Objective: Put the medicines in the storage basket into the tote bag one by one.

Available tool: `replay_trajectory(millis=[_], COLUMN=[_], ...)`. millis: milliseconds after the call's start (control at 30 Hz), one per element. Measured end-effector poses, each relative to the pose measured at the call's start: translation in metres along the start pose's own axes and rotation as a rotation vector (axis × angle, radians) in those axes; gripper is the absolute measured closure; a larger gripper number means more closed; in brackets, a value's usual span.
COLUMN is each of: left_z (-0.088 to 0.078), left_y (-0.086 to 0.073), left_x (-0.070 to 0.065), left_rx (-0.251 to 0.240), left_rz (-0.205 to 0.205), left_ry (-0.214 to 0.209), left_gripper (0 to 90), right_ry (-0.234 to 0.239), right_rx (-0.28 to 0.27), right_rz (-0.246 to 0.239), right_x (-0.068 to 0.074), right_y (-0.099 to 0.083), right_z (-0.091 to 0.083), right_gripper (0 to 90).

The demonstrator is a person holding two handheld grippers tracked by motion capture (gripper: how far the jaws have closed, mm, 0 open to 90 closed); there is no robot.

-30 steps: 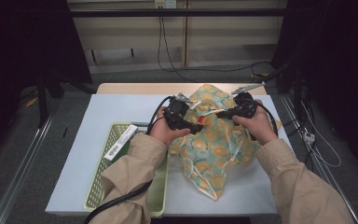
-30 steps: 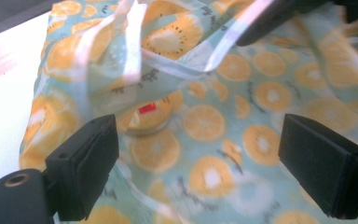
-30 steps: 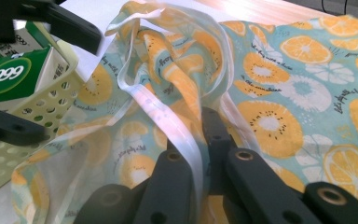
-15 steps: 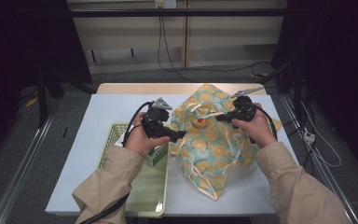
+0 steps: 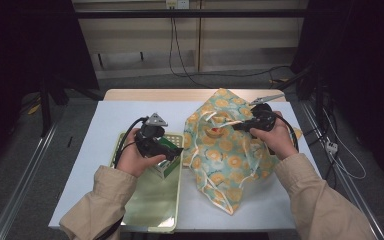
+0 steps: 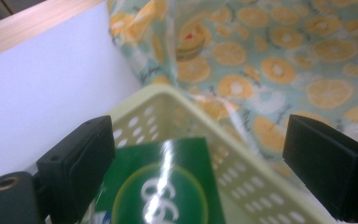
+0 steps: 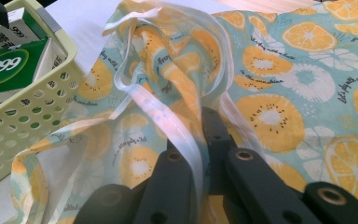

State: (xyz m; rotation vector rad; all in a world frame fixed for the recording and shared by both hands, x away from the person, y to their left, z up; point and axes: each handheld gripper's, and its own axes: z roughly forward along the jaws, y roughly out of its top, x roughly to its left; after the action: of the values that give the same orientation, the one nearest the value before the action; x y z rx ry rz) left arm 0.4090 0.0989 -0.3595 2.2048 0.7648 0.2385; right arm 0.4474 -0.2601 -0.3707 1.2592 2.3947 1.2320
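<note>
A white counter [image 5: 105, 120] carries everything here, with a strip of bare wood showing along its far edge. On its right half lies the biggest item, a fabric bag [image 5: 225, 160] printed with orange slices on pale green, rumpled and heaped, its mouth turned up toward the far side and its white-trimmed handles [image 7: 135, 100] looping loose over the folds. To the left of the bag, touching its edge, sits a long pale yellow-green plastic basket [image 5: 152, 200] with perforated walls, running from mid-counter toward the near edge. A person's arms in tan sleeves come in from the near side. The right claw [image 5: 235, 126] is up at the bag's top, its jaws pinched together on the fabric and a strip of the white trim, as the right gripper view shows them closed with the cloth gathered between. The left claw [image 5: 172, 150] is over the far end of the basket, jaws standing wide apart; in the left gripper view a green box [image 6: 163, 186] with a white and yellow ring mark lies between them, and the right-hand pad stands clear of it. The box sits inside the basket's far end, just beside the bag.
</note>
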Motion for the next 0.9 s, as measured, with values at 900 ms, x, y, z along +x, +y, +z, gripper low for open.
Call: replay_trajectory(millis=[900], left_z=[-0.004], left_y=[-0.034], left_x=[0.011], left_rx=[0.074], left_rz=[-0.034], left_ry=[0.042], left_gripper=[6.3], right_ry=[0.004], right_rx=[0.000], right_rz=[0.002], right_x=[-0.001], right_y=[-0.004], right_z=[0.000], right_gripper=[89.5])
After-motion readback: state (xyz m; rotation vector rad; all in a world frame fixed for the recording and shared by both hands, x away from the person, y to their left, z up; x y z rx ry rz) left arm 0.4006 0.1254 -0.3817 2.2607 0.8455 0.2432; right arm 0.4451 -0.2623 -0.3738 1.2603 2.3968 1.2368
